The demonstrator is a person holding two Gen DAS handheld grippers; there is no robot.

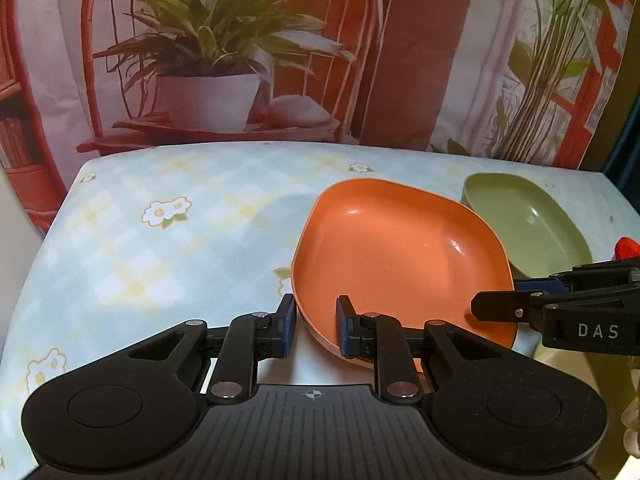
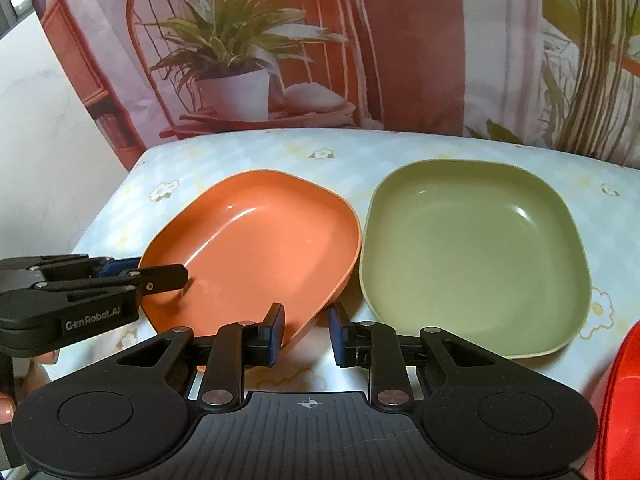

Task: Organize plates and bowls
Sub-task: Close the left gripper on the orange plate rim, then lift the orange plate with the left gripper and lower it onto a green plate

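Note:
An orange plate [image 1: 400, 256] [image 2: 256, 252] lies tilted on the table, its near side raised, next to a green plate [image 1: 528, 224] [image 2: 472, 256] that lies flat to its right. My left gripper [image 1: 316, 326] is open, one finger outside and one inside the orange plate's near-left rim; it also shows in the right wrist view [image 2: 160, 274]. My right gripper [image 2: 306, 330] is open astride the orange plate's near-right rim, one finger over the plate and one outside, and shows in the left wrist view [image 1: 496, 302].
The table [image 1: 160, 248] has a pale checked cloth with flowers. A red object [image 2: 620, 400] sits at the near right edge. A printed backdrop with a plant and chair [image 1: 208, 80] hangs behind the table.

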